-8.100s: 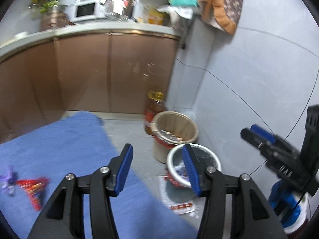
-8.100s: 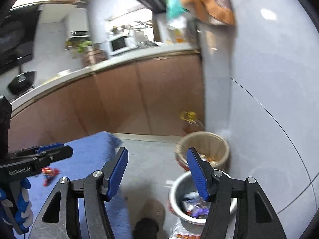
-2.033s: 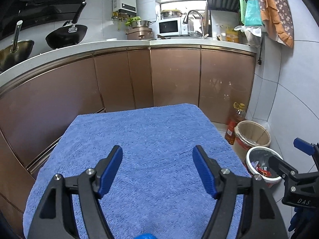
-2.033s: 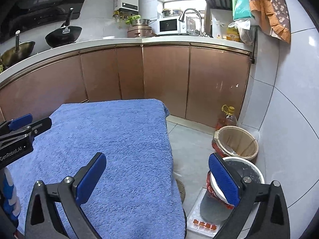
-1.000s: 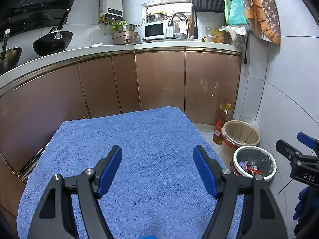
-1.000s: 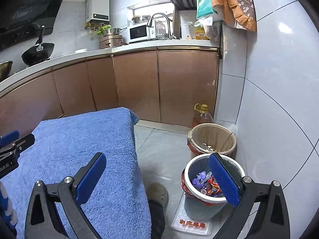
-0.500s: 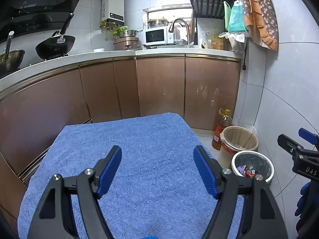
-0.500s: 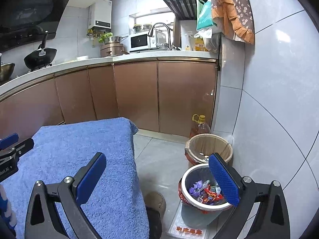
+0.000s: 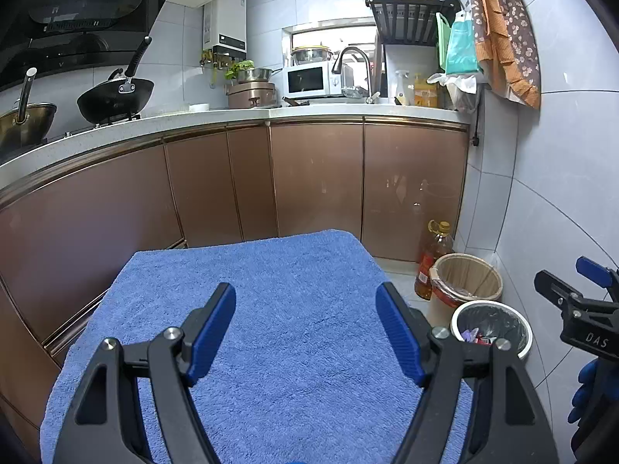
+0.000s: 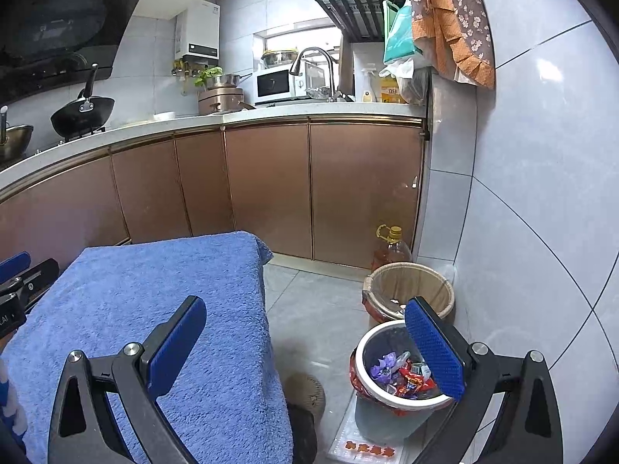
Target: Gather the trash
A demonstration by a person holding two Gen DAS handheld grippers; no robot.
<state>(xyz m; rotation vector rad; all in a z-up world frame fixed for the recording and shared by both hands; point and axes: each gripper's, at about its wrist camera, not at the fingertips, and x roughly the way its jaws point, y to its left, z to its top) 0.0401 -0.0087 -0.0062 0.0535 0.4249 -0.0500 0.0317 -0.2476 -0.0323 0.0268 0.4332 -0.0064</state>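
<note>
A white-rimmed trash bin with a dark liner stands on the floor to the right of the table and holds red and purple wrappers. It also shows in the left wrist view. My left gripper is open and empty above the blue towel that covers the table. My right gripper is open and empty, held over the table's right edge and the floor, with its right finger in front of the bin. No trash shows on the towel.
A tan wicker bin and an oil bottle stand behind the trash bin by the tiled wall. Brown kitchen cabinets run behind the table. A shoe and a flat packet lie on the floor.
Both grippers have drawn back and risen slightly, still open and empty. The view has tilted up, so more of the kitchen shows. The bin's contents are unchanged.
</note>
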